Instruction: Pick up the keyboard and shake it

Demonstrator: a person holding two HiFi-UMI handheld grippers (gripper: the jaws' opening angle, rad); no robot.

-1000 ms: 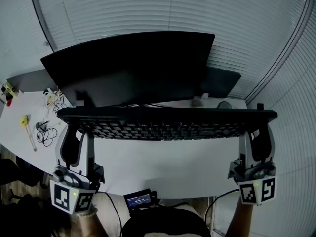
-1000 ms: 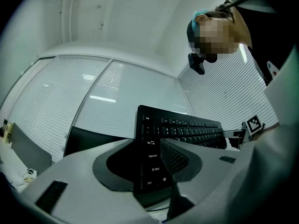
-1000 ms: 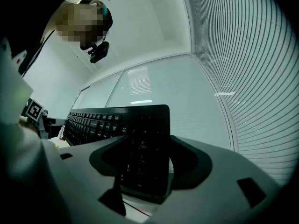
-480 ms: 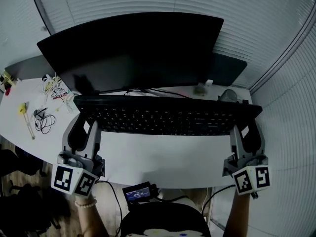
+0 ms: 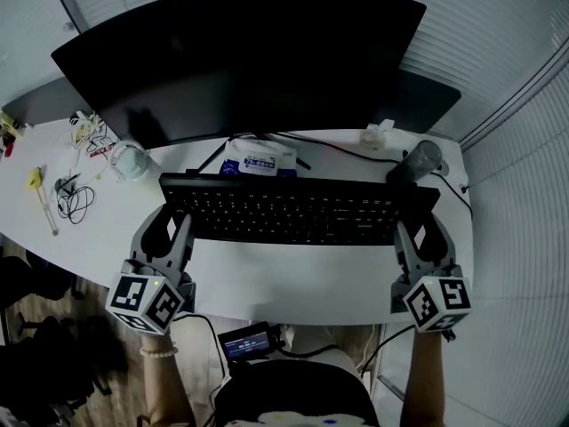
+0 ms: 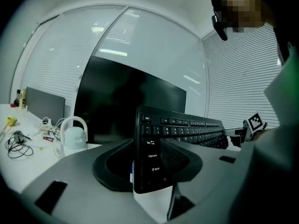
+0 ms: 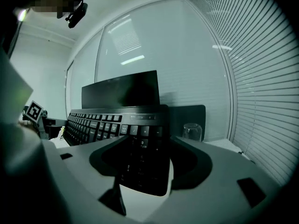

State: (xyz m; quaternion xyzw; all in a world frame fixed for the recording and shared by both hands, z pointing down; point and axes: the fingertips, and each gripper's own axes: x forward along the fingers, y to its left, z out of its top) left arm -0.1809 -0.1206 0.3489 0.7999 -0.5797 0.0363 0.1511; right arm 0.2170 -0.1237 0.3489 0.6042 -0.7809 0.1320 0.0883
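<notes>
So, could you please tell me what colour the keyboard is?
The keyboard is black with white key legends, clearest in the left gripper view.

Keyboard (image 5: 298, 210): black, with pale key legends. Monitor (image 5: 240, 60): black all over. Bench (image 5: 293, 281): plain white. Left tongs (image 5: 169, 228) and right tongs (image 5: 418, 231): grey, each bearing black-and-white square markers. Packet (image 5: 258, 160): white with blue print. Cable coil (image 5: 76, 201): black. Small tool (image 5: 36, 181): yellow. Rounded holder (image 5: 132, 161): pale, whitish green. Blinds (image 5: 498, 25): light grey, with fine horizontal slat lines.
</notes>
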